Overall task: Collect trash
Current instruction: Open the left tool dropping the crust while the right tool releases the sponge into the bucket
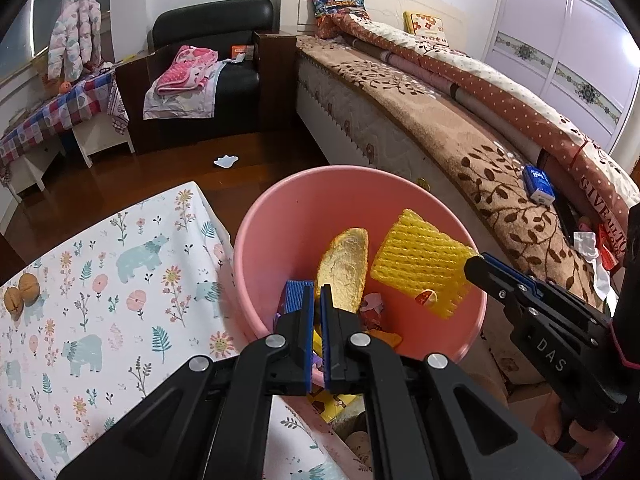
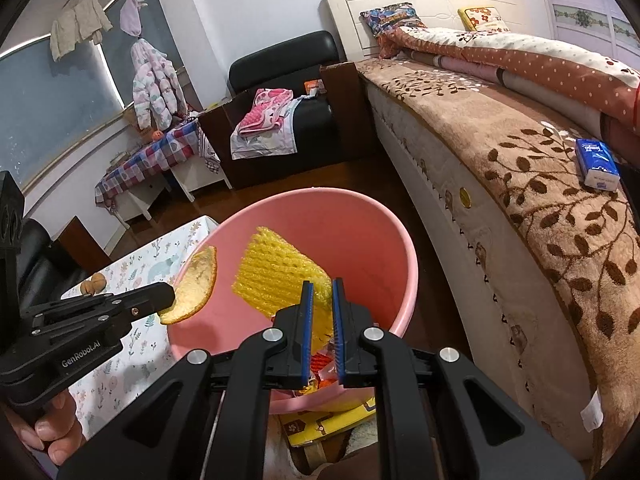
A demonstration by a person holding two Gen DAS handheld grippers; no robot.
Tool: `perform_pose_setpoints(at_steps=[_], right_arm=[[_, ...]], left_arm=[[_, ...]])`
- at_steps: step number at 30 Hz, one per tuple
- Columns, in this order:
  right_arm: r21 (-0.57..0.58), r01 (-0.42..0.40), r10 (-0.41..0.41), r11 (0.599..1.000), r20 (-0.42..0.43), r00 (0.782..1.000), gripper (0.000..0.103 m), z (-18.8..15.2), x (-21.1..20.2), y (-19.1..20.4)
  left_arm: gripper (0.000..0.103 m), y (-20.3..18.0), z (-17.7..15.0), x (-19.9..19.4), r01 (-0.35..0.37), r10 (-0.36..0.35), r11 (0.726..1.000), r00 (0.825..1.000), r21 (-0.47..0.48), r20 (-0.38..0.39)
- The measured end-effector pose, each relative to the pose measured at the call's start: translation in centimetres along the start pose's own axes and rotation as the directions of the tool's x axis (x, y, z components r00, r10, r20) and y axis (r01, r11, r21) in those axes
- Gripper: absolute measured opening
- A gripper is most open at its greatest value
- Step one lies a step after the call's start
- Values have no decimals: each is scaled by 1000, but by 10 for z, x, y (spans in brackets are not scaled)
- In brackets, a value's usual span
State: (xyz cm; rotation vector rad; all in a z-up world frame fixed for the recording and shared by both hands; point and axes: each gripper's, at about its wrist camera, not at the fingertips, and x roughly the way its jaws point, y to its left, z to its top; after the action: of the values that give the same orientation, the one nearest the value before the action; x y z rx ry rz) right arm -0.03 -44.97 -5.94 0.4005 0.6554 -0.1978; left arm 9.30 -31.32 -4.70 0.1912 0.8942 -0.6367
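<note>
My left gripper [image 1: 317, 291] is shut on the lower end of a curved piece of orange peel [image 1: 346, 264], which hangs over the mouth of the pink bin [image 1: 280, 208]. From the right, my right gripper [image 1: 475, 264] is shut on a corner of a yellow foam net [image 1: 416, 256] above the same bin. In the right wrist view the right gripper [image 2: 320, 290] pinches the foam net [image 2: 272, 276] over the bin [image 2: 360, 220]. There the left gripper [image 2: 167, 294] holds the peel [image 2: 196, 288] at the bin's left rim. Wrappers [image 1: 372, 308] lie at the bottom.
A table with a floral bear cloth [image 1: 100, 280] stands left of the bin, with walnuts [image 1: 22, 292] on it. The bed [image 1: 440, 128] runs along the right and carries a blue tissue pack [image 1: 538, 186]. A white scrap [image 1: 226, 160] lies on the wooden floor before a black armchair [image 1: 208, 40].
</note>
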Motion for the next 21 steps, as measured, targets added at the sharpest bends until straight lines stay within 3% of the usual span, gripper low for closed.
perform_pose_setpoints(at_steps=[21], right_arm=[[5,13,-13,1000,-14,1000,9,-1,8,-1]], left_arm=[[6,4,-6,3,6,-6,1000,1000,-24,-7]])
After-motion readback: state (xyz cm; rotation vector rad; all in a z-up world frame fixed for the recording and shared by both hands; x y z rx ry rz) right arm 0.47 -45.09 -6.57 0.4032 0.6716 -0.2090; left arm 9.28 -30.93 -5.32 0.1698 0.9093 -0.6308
